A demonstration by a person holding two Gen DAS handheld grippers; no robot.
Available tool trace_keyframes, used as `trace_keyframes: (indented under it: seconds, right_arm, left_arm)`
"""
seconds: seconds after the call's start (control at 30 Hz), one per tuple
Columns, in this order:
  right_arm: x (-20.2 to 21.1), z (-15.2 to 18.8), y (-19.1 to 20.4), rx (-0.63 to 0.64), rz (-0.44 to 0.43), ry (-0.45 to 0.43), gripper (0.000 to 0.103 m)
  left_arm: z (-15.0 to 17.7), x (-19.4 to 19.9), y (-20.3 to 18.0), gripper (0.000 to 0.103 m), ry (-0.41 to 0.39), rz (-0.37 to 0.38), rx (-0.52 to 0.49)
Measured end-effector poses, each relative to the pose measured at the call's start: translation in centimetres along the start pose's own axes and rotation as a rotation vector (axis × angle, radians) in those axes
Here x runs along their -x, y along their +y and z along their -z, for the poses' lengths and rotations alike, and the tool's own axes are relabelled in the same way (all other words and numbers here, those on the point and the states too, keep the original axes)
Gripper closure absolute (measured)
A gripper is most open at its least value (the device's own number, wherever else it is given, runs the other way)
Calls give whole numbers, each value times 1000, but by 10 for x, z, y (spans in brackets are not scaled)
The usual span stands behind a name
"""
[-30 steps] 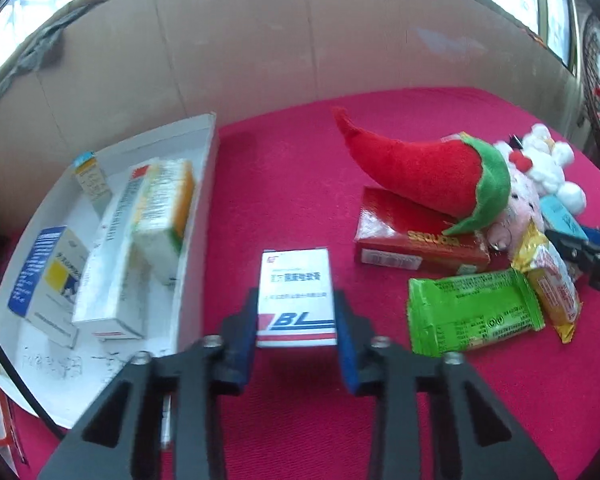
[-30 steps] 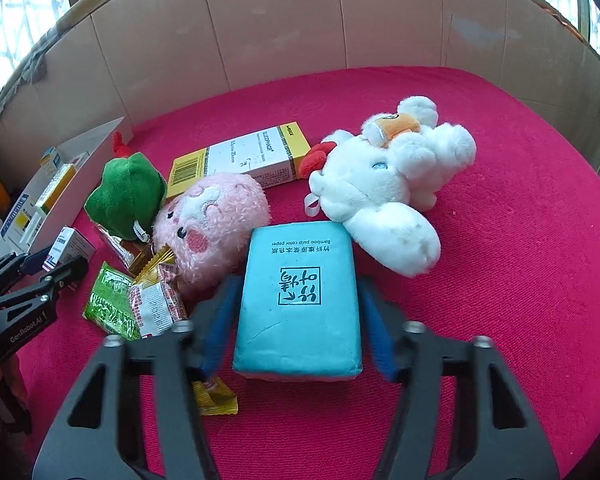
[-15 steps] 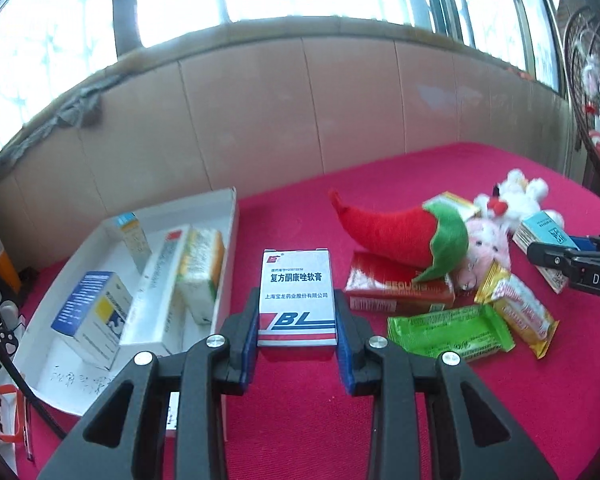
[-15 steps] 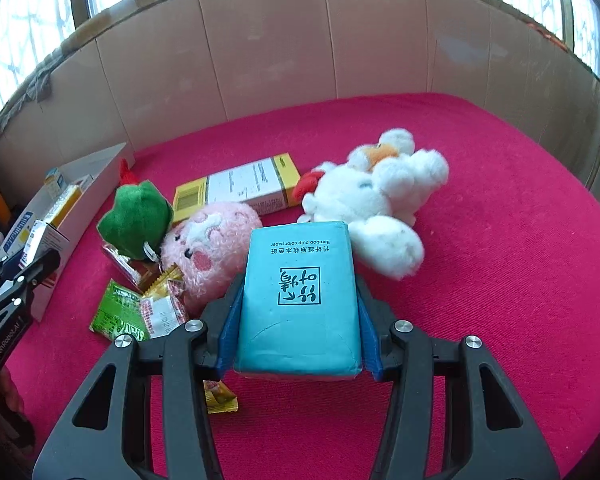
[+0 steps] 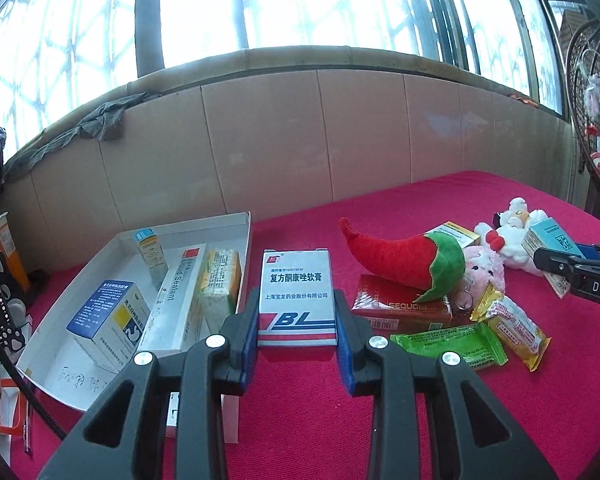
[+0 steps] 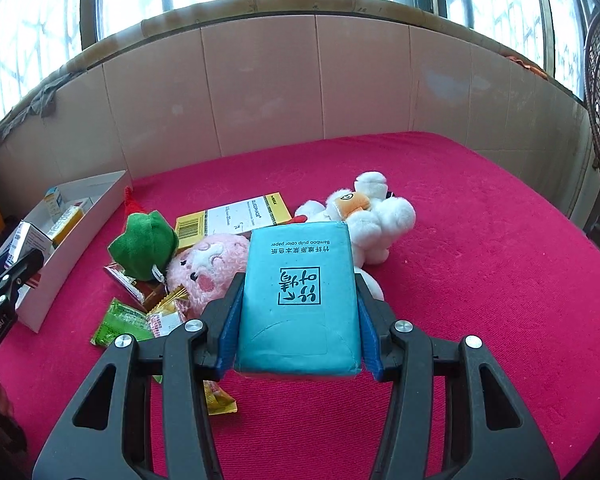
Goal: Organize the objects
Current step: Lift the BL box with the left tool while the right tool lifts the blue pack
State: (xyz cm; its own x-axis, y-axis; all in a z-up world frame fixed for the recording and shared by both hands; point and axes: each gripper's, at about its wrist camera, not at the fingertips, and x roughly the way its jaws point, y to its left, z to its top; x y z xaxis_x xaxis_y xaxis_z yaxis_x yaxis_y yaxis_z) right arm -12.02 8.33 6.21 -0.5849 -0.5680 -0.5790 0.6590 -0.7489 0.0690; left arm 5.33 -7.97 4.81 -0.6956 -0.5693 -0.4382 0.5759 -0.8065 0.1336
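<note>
White tray (image 5: pixel 100 258) at left holds four boxes. Left gripper (image 5: pixel 297 322) clamps white blue-striped ointment box (image 5: pixel 297 298) above red cloth. Right gripper (image 6: pixel 298 330) clamps teal tissue pack (image 6: pixel 300 300). Three plush toys between.

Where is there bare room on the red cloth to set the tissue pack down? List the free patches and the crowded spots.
Free: the wide stretch of red cloth right of the white plush, out to the padded wall; also the strip behind the toys. Crowded: around the pink plush, the chili plush and the snack packets; the white tray is mostly filled with boxes.
</note>
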Motion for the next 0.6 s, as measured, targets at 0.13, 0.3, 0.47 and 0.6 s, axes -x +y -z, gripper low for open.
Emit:
trace_keyframes:
  seconds: [0.13,0.3,0.47,0.6]
  right_arm:
    - [1,-1,1,6,4,-10,54]
    - [3,1,3,22,9,-18,54]
    - [3,1,2,22,8,-18,54]
    - [3,1,2,23,8,-17,54]
  left_arm:
    - [1,0,-1,71,-3,1,-3]
    - [1,0,-2,71,-1,1,-5]
    - [1,0,-2,71,0,2,-6]
    - [1,0,-2,71,1,2,-5]
